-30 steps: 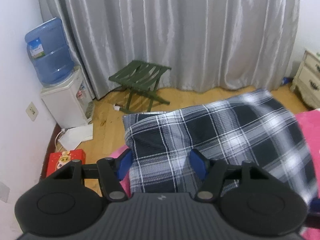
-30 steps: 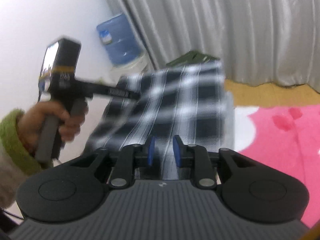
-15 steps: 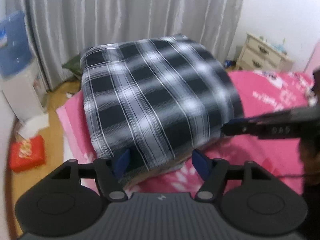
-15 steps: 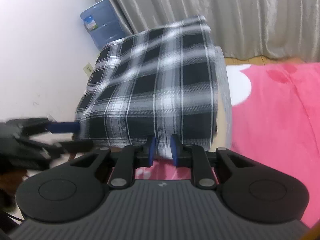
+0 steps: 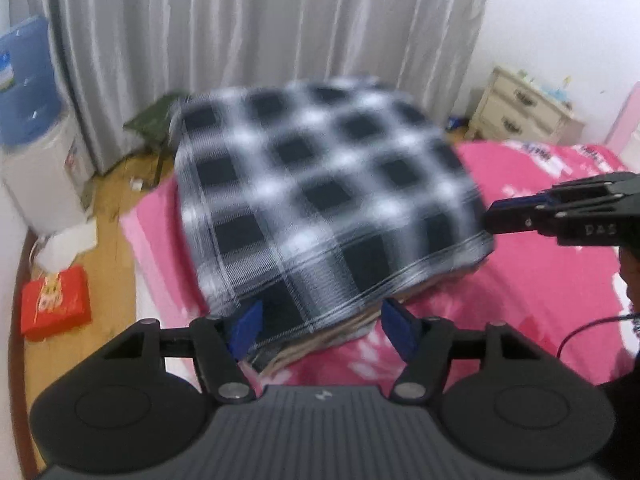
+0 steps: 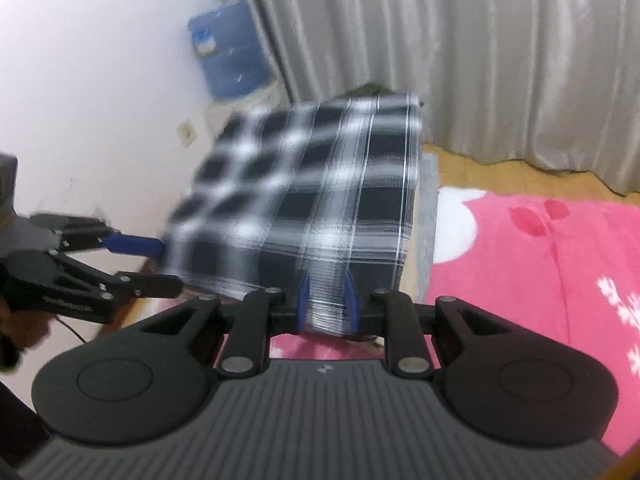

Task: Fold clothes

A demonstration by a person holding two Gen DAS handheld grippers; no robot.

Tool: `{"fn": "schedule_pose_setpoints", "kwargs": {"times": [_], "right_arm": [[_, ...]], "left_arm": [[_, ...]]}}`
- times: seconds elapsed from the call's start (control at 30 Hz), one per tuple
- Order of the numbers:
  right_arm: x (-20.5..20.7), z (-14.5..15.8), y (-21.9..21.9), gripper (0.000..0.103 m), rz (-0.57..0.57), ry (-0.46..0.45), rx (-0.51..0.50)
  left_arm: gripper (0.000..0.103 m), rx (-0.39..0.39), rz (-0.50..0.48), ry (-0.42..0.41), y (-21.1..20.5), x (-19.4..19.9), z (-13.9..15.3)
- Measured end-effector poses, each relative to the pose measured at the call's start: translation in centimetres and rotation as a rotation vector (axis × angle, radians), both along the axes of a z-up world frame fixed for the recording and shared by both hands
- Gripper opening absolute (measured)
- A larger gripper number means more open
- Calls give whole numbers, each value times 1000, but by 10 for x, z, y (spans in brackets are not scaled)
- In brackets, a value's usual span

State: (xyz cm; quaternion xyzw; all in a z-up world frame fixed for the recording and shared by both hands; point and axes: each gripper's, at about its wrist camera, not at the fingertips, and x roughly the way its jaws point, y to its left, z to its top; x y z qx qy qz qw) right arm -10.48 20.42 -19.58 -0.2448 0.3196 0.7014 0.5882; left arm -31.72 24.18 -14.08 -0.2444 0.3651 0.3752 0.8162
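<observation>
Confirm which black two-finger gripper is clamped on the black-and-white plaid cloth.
The right gripper: its blue pads pinch the near edge of the plaid cloth. The left gripper has wide jaws, closing, a cloth corner between them unpinched.

Garment [image 5: 320,200]: black-and-white plaid. Bed cover [image 5: 540,292]: pink, white print. Curtain [image 5: 260,20]: silver-grey. Water bottle [image 5: 24,80]: blue. Box [image 5: 54,304]: red. Gripper pads [image 5: 246,326]: blue. Floor [image 5: 108,216]: tan wood.

Both grippers: black plastic. Ribbed grey-black housing w/ small logo, two round discs at sides, linkage arms w/ silver screws, blue pads. Left gripper [image 5: 320,326]; right gripper [image 6: 325,303]. Side-on, right one shows white "DAS" lettering; thin black cable trails off nearby.
</observation>
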Motion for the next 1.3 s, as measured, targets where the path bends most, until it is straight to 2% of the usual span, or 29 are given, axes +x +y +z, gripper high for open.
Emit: {"fn": "schedule_pose_setpoints", "kwargs": {"times": [0.03,0.07,0.13,0.23,0.33,0.43,0.53,0.57,0.63,0.7,0.77,0.8,0.97,1.07,1.13,1.3], "right_arm": [[7,-11,5,18,-4,-40,-32],[19,-17,6,30,-19,-24,-44],[43,-24,6,28,-59,43,-46],[67,-24,3,29,-101,59,-5],[89,-20,3,29,-76,175,74],[96,-16,1,29,-11,311,147],[86,-6,-8,30,125,377,212],[81,-6,-9,29,174,391,223],[66,-12,-7,28,218,345,180],[55,-26,0,28,178,215,112],[59,-39,5,32,103,168,23],[64,-38,3,32,69,206,11],[55,14,-13,32,-90,158,121],[51,38,-23,32,-160,240,143],[45,48,-33,32,-169,269,158],[38,53,-68,34,-213,334,126]], "left_arm": [[66,-11,4,5,2,2,-1],[66,-17,8,14,4,3,-1],[66,-28,15,45,7,8,-1],[66,-52,21,117,11,21,0],[66,-65,31,187,13,33,2],[66,-91,77,222,17,41,4],[66,-109,108,231,18,43,9],[66,-109,113,231,17,43,9],[66,-99,116,237,16,41,10],[66,-78,132,247,12,35,7],[64,-57,157,255,4,28,6],[63,-43,173,242,-3,23,10],[63,43,215,137,-27,5,43],[66,109,192,101,-34,14,73],[67,140,191,97,-39,23,90],[73,142,233,62,-57,32,107]]}}
